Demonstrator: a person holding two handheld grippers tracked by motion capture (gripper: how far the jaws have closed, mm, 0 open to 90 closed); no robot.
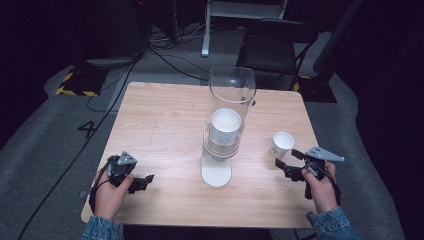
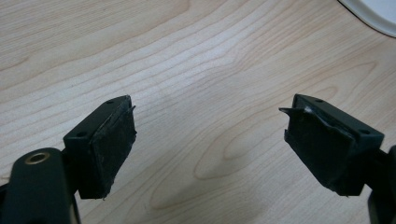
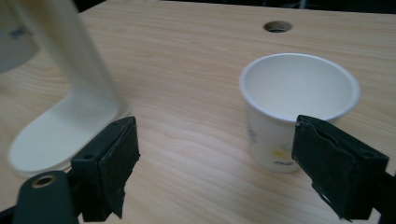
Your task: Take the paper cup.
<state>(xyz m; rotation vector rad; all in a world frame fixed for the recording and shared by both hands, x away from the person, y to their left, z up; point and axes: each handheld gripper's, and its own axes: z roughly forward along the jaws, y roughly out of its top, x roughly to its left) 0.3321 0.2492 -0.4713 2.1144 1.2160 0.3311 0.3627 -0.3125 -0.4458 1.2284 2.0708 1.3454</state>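
A white paper cup (image 1: 282, 144) stands upright on the wooden table (image 1: 170, 125) at the right; in the right gripper view the paper cup (image 3: 294, 107) is just beyond the right jaw, apart from it. My right gripper (image 1: 287, 163) (image 3: 212, 158) is open and holds nothing, a short way in front of the cup. A clear cup dispenser (image 1: 227, 115) on a white stand (image 1: 216, 172) holds a stack of white cups at the table's middle; its stand (image 3: 70, 107) shows at the left of the right gripper view. My left gripper (image 1: 145, 181) (image 2: 210, 144) is open over bare wood near the front left.
A round cable hole (image 3: 277, 26) lies in the table top behind the cup. A black chair (image 1: 272, 50) and a white frame stand on the floor beyond the table's far edge. Cables run across the grey floor at the left.
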